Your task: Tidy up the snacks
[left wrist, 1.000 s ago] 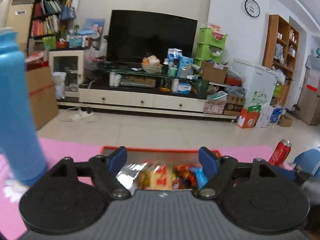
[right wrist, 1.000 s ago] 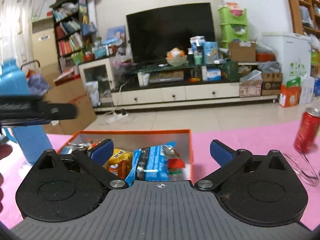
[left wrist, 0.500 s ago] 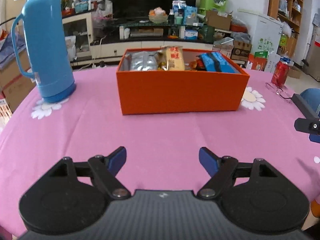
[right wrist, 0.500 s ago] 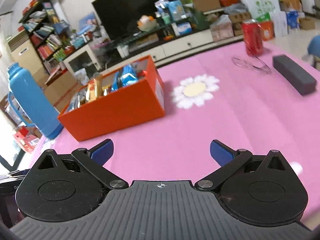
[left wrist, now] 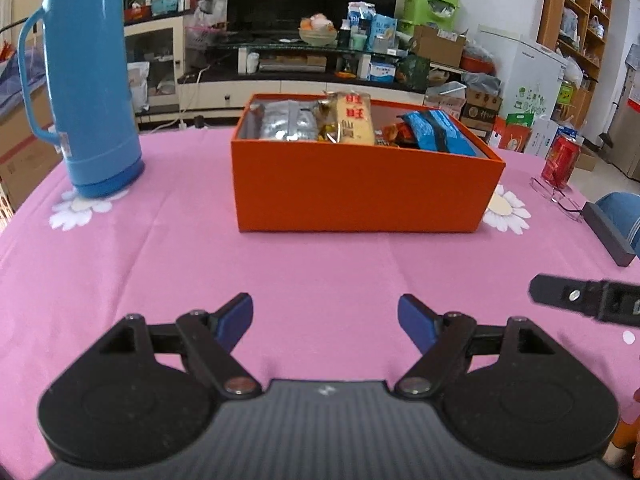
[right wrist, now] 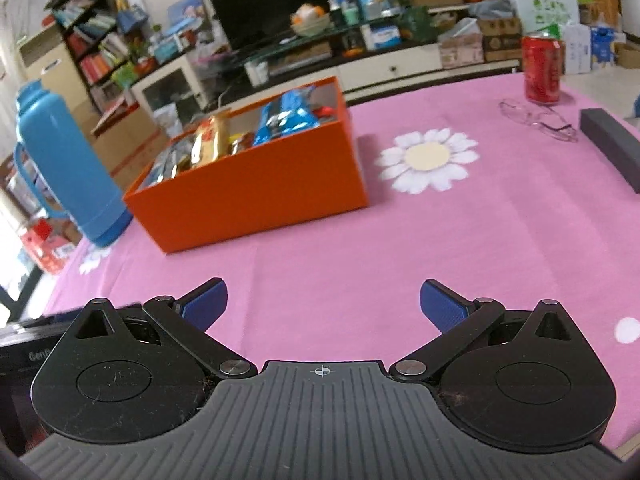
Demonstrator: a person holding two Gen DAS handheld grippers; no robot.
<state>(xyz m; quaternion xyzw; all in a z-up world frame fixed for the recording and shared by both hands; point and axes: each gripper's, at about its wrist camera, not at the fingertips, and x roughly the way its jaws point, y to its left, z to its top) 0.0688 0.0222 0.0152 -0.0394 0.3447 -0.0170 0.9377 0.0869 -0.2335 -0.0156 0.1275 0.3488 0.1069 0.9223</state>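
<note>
I have pulled both grippers back from the orange box [left wrist: 360, 192]; left gripper [left wrist: 326, 314] and right gripper [right wrist: 323, 300] fingers are apart, holding nothing.

Left gripper [left wrist: 326, 320]: black linkage arms w/ silver pivot screws, blue pads [left wrist: 236, 316], ribbed grey base. Right gripper [right wrist: 323, 306] — same build; crosshair mark printed on base, round black discs scratched.

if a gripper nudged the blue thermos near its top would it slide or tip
Probably tip. The blue thermos stands tall and narrow on a small base, so a high push has leverage. The pink tablecloth looks soft and may grip the base rather than let it slide. Its fill level is hidden, so its weight is uncertain.
</note>
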